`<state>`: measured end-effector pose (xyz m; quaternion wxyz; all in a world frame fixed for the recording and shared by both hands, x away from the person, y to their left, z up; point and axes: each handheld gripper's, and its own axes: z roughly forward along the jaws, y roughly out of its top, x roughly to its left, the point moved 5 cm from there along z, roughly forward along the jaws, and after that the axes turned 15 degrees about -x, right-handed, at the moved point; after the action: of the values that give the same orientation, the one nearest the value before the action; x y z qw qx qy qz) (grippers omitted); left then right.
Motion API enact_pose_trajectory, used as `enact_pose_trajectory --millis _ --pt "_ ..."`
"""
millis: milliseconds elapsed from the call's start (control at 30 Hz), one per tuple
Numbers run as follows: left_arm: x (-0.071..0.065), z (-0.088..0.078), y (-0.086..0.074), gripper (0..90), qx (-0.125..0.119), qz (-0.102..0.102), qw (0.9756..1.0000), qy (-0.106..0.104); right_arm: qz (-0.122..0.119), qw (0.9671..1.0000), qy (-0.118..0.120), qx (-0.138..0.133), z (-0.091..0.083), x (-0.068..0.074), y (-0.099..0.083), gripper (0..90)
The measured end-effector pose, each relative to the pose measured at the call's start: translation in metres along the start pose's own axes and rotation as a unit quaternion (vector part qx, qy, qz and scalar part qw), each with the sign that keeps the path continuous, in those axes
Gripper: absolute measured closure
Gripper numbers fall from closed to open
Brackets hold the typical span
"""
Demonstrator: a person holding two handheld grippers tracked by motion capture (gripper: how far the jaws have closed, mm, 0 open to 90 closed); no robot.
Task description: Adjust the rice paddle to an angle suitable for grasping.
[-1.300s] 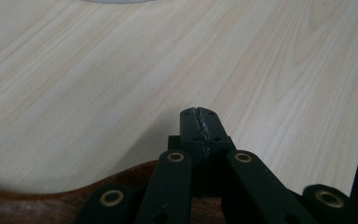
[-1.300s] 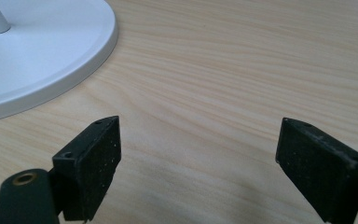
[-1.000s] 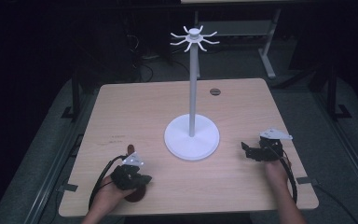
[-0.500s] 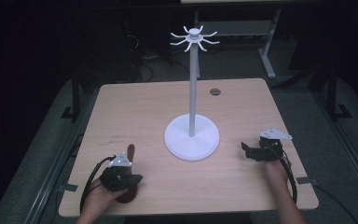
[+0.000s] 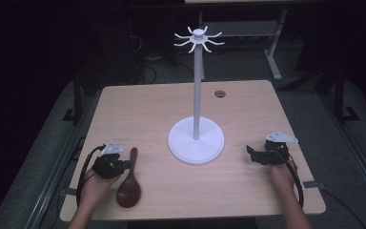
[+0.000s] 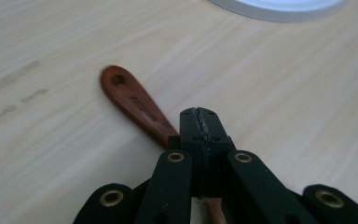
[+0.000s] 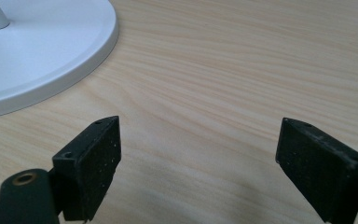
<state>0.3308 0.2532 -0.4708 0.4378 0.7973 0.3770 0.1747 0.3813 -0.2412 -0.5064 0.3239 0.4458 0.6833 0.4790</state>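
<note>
Tabletop: left tongs (image 5: 119,164), low and level, clamp spoon (image 5: 129,183).

Wooden spoon (image 6: 135,105) handle's lower stretch hidden beneath the left claw (image 6: 199,122) (bowl out of frame)

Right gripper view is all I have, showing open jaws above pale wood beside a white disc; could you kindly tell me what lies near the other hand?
Observer: A dark reddish-brown wooden spoon lies flat on the light wooden table, beside the left gripper.
Operator: Are its jaws around the spoon?
Observer: No, they are shut, and the handle runs beneath them.
Operator: And my white disc?
Observer: It is the round base of a white stand, whose tall pole ends in a ring of curved hooks.
</note>
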Motion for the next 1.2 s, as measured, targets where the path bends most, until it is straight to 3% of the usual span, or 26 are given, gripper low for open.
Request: enact_pose_trajectory --millis 200,267,300,367,467,633,867,1133,1200 --pt "0.018 0.008 0.011 89.9 -0.022 -0.016 0.9992 0.029 0.001 1.0000 0.000 0.000 0.000 0.000 0.000 13.5" --pt "0.026 0.011 0.009 89.9 -0.030 -0.030 0.9981 0.043 0.001 1.0000 0.000 0.000 0.000 0.000 0.000 13.5" --pt "0.029 0.012 0.006 89.9 -0.027 -0.024 0.9983 0.046 0.001 1.0000 0.000 0.000 0.000 0.000 0.000 13.5" --pt "0.031 0.013 0.000 89.9 -0.022 -0.034 0.9980 0.049 0.000 1.0000 0.001 0.000 0.000 0.000 0.000 13.5" --pt "0.033 0.014 -0.007 89.9 -0.018 -0.048 0.9979 0.040 0.001 1.0000 0.002 0.000 0.000 0.000 0.000 13.5" --pt "0.029 0.017 -0.012 89.8 -0.005 -0.045 0.9987 0.025 0.001 1.0000 0.002 0.001 0.000 0.000 0.000 13.5" --pt "0.021 0.020 -0.012 89.9 -0.006 -0.041 0.9991 0.013 0.000 1.0000 0.003 0.001 0.000 0.000 0.000 13.5" --pt "-0.005 0.029 -0.004 89.8 -0.001 -0.012 0.9995 -0.028 0.000 1.0000 0.002 0.001 0.000 0.000 0.000 13.5" --pt "-0.009 0.030 -0.003 89.9 -0.003 -0.013 0.9994 -0.032 0.000 1.0000 0.002 0.001 0.000 0.000 0.000 13.5"
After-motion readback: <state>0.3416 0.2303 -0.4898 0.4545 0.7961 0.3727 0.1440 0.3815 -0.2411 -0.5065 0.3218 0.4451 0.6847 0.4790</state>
